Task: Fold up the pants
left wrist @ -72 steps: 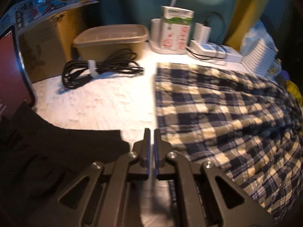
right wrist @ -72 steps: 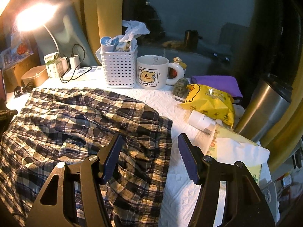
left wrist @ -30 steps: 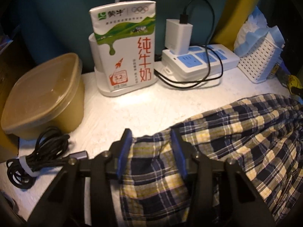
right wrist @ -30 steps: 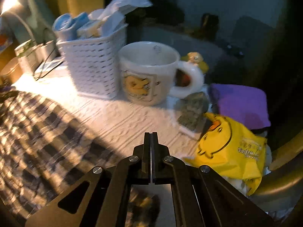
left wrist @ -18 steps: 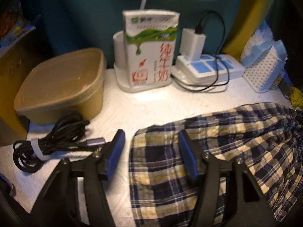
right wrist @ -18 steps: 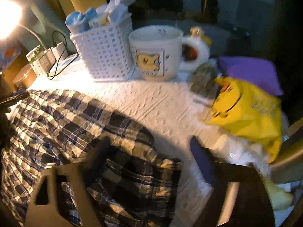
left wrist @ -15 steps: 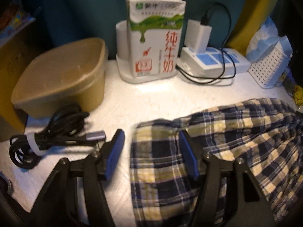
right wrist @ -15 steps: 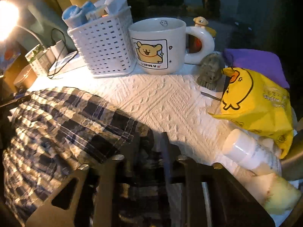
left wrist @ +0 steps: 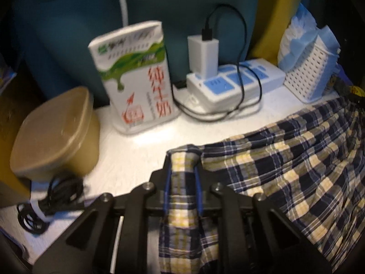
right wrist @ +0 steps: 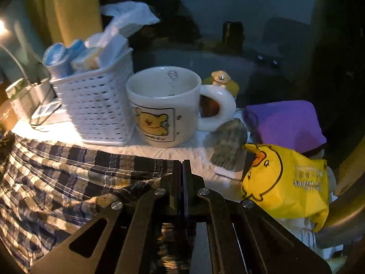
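The plaid pants (left wrist: pixel 285 159), navy, white and yellow check, lie spread over a white textured table cover (left wrist: pixel 136 159). My left gripper (left wrist: pixel 183 159) is shut on a bunched corner of the pants; the cloth fills the gap between its blue pads. In the right wrist view the pants (right wrist: pixel 68 171) stretch away to the left. My right gripper (right wrist: pixel 182 166) has its jaws pressed together at the pants' right edge, with plaid cloth pinched low between the fingers.
Left view: milk carton (left wrist: pixel 134 80), power strip with charger (left wrist: pixel 235 82), tan lidded container (left wrist: pixel 54 132), coiled black cable (left wrist: pixel 50 203), white basket (left wrist: pixel 312 68). Right view: white basket (right wrist: pixel 95 109), bear mug (right wrist: pixel 168 107), yellow duck bag (right wrist: pixel 285 182), purple cloth (right wrist: pixel 285 121), grey figurine (right wrist: pixel 228 146).
Both grippers were open over the pants half a second ago. Both have closed on the cloth, the left on the far left corner, the right on the right edge.
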Action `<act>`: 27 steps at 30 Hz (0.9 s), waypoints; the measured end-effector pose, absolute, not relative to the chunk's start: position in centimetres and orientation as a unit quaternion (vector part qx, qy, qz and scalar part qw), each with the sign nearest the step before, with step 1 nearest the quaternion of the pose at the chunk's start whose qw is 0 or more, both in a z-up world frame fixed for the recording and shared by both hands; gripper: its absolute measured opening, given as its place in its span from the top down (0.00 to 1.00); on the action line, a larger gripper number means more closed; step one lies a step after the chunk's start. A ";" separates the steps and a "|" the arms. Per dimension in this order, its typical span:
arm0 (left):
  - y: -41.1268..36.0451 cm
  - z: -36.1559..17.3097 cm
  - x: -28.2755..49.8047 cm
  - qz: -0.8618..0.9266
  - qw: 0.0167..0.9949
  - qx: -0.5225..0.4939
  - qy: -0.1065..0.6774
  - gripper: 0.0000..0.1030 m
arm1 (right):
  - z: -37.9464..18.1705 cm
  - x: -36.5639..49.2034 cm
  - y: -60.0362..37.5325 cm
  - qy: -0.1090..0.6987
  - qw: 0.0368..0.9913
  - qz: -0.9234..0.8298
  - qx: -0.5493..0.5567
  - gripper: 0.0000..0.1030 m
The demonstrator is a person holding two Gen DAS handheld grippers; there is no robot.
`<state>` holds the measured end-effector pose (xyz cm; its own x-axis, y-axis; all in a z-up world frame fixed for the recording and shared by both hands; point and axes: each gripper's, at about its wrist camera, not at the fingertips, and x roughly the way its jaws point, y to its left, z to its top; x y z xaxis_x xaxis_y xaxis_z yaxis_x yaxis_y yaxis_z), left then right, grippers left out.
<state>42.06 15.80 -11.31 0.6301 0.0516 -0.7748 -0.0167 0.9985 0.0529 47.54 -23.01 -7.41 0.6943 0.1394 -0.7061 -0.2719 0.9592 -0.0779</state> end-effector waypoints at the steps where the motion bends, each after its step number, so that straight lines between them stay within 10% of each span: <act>1: 15.6 -11.2 42.4 0.020 0.902 0.023 0.430 0.83 | -7.4 47.8 -23.2 0.373 0.918 0.107 -0.084 0.99; 9: 17.2 -10.9 43.1 0.032 0.897 -0.004 0.440 0.71 | -8.0 49.2 -23.3 0.397 0.910 0.087 -0.087 0.94; 13: 19.3 -9.0 40.7 0.043 0.903 -0.024 0.426 0.59 | -7.2 48.7 -23.2 0.382 0.918 0.077 -0.078 0.35; 27: 17.4 -2.9 26.7 0.005 0.928 -0.040 0.370 0.27 | -2.2 37.4 -24.5 0.338 0.924 0.128 -0.121 0.34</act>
